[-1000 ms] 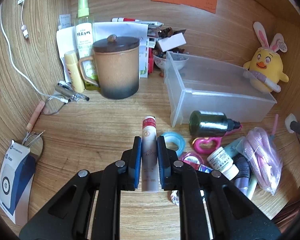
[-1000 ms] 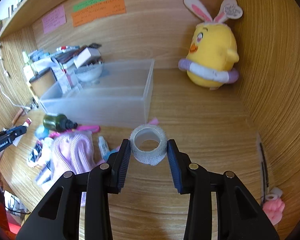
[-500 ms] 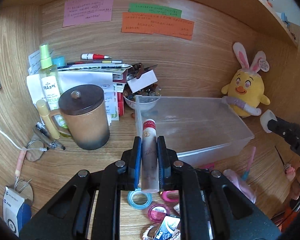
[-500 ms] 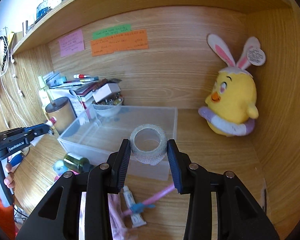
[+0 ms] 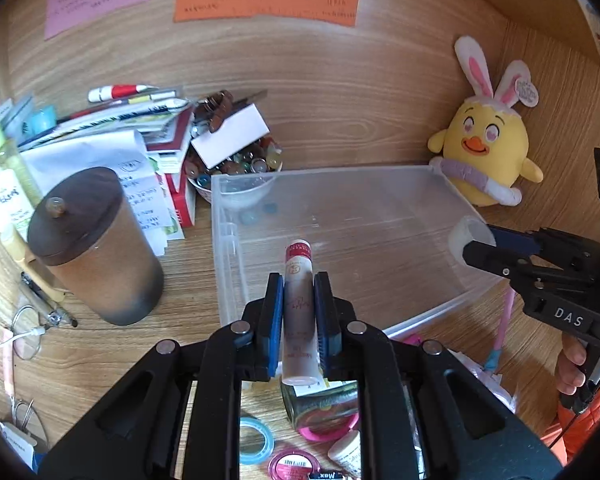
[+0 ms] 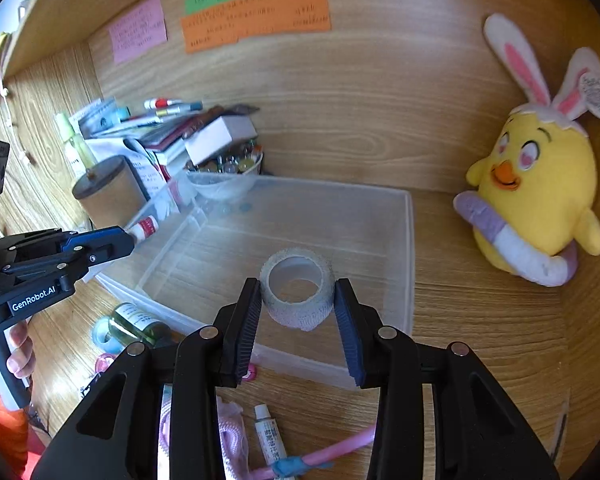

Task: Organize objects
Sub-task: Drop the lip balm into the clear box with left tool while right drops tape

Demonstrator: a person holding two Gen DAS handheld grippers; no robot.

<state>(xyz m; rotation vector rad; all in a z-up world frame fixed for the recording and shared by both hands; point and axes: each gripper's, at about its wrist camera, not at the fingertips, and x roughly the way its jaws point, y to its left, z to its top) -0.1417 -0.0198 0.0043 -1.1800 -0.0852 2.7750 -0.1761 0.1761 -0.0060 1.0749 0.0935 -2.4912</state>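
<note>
tongs in both hands have risen from the cluttered counter (image 6: 480,300) to hover over the clear plastic bin (image 5: 340,208): left tongs (image 5: 299,312) clamp a red-capped white tube (image 5: 298,280), right tongs (image 6: 298,312) pinch, seemingly lightly, a white gauze tape roll (image 6: 298,292), ready to drop.

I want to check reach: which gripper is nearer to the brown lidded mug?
Left. The left gripper, shut on the tube, is over the clear bin's mug-side edge, near the brown lidded mug. The right gripper, holding the tape roll, is at the bin's far side.
</note>
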